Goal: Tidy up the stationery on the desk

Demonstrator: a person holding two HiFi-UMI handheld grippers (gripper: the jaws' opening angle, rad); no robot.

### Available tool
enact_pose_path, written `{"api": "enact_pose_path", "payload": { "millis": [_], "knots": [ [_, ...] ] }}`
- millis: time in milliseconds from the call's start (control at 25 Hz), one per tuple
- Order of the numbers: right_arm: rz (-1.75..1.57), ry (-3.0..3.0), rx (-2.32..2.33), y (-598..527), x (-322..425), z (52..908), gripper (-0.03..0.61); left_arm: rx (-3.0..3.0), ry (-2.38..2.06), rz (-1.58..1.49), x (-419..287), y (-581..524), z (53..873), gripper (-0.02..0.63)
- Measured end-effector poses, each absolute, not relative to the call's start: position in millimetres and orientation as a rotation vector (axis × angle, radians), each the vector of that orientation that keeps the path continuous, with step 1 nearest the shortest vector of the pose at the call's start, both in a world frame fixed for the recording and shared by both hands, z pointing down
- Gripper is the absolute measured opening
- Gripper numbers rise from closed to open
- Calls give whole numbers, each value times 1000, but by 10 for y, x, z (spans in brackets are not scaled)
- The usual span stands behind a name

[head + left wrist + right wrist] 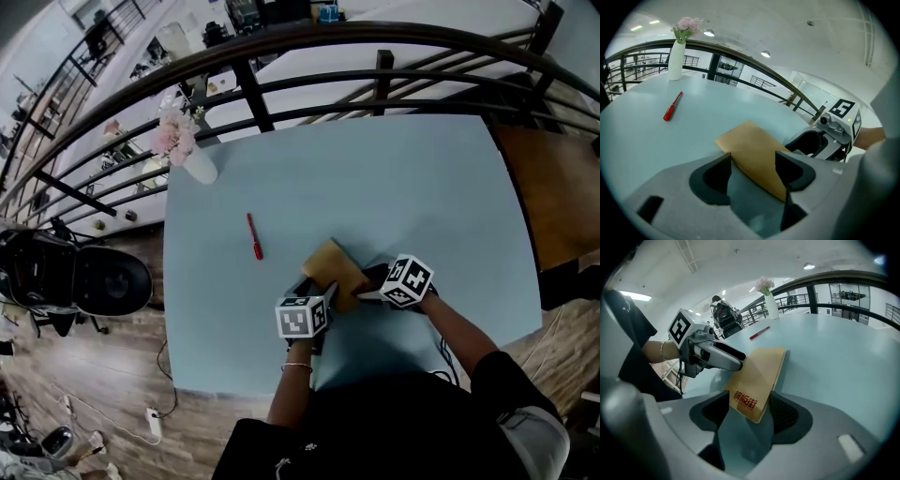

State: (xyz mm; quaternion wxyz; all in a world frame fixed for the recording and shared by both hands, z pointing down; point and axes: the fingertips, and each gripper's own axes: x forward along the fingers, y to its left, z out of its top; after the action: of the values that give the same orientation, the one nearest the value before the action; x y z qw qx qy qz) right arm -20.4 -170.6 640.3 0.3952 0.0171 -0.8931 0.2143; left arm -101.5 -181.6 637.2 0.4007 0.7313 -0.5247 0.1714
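A brown notebook (333, 267) with red print lies on the light-blue desk (403, 178), close to the front edge. Its printed end (745, 401) sits between the jaws of my right gripper (749, 405), and both pads meet its long edges. The right gripper (367, 281) comes at it from the right. My left gripper (314, 289) reaches in from the near left with its jaws wide; one corner of the notebook (750, 150) lies between them and runs behind the right finger. A red pen (254, 236) lies farther left on the desk, apart from both grippers.
A white vase (199, 165) of pink flowers stands at the desk's far left corner. A dark metal railing (281, 84) curves behind the desk. A wooden surface (553, 197) adjoins the right side, and a black chair (94, 281) stands on the floor at left.
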Motion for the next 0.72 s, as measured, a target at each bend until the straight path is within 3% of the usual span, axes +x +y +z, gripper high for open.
{"api": "enact_pose_path", "payload": {
  "millis": [720],
  "knots": [
    [604,-2241,29,-1271,-237,6368,284,1936,-1292,474,-985,-1926,6336,295]
  ]
}}
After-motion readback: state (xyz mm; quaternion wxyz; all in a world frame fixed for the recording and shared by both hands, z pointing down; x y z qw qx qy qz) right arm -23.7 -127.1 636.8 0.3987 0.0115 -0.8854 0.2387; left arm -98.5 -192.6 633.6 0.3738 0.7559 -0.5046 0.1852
